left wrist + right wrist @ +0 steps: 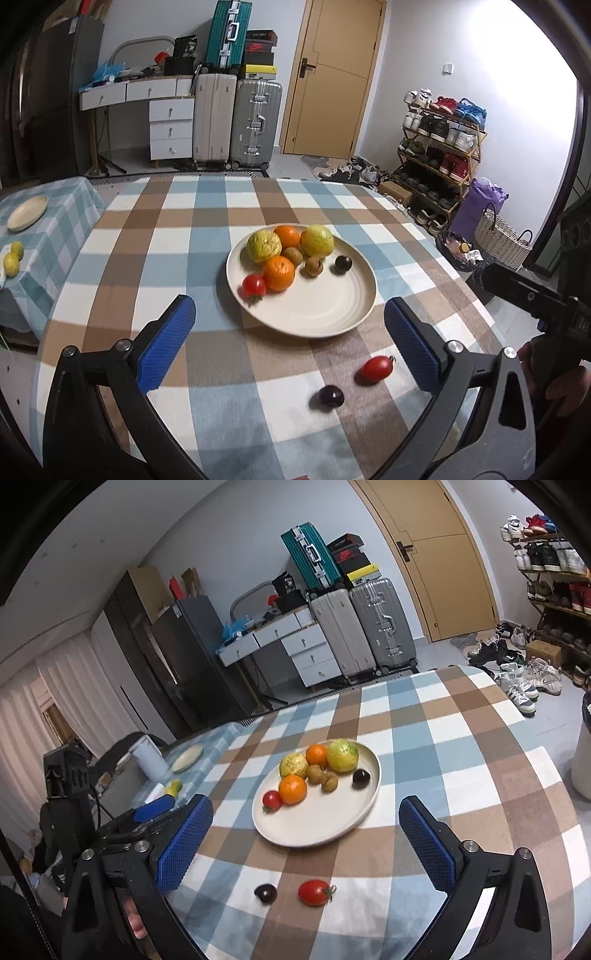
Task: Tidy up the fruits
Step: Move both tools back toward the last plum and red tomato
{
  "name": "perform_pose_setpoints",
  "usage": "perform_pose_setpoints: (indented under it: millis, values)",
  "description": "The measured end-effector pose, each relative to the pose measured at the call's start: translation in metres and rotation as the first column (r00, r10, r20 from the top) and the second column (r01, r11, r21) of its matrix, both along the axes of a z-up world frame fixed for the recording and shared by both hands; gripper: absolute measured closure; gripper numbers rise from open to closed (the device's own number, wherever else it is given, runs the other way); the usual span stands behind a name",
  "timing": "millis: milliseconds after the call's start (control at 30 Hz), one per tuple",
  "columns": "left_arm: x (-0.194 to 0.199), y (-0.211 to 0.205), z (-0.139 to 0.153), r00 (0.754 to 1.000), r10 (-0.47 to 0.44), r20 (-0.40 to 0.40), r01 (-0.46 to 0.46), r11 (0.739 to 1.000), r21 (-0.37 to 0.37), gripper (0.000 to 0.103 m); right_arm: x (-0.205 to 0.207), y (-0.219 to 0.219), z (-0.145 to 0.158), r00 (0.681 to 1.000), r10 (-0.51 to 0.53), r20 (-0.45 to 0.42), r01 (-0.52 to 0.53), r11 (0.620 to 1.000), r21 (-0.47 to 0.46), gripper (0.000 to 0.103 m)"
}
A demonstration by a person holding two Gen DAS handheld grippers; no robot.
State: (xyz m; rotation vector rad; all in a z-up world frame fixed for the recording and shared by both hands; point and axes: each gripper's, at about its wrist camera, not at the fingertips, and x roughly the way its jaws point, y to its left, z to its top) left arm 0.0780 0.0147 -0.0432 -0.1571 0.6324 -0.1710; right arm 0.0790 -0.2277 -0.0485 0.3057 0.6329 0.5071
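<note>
A cream plate sits mid-table holding two yellow-green fruits, two oranges, two brown fruits, a dark plum and a red tomato. On the checked cloth, nearer to me than the plate, lie a red tomato and a dark plum. My left gripper is open and empty, short of the plate. My right gripper is open and empty too, its blue pads wide apart above the loose fruits.
To the left a side table carries a small empty plate and two yellow-green fruits. The right gripper's body and a hand show at the left wrist view's right edge. Suitcases, drawers, a door and a shoe rack stand beyond the table.
</note>
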Motion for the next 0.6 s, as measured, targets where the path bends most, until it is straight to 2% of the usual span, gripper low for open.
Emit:
perform_pose_setpoints:
  millis: [167, 600]
  values:
    - [-0.01, 0.004, -0.017, 1.0, 0.02, -0.02, -0.02, 1.0, -0.005, 0.001, -0.005, 0.005, -0.015, 0.999, 0.017, -0.045, -0.017, 1.0, -0.005, 0.0]
    - [-0.008, 0.017, -0.068, 0.991, 0.046, -0.127, -0.049, 0.999, -0.02, 0.001, -0.008, 0.023, -0.07, 0.984, 0.046, -0.175, -0.067, 0.991, -0.112, 0.0]
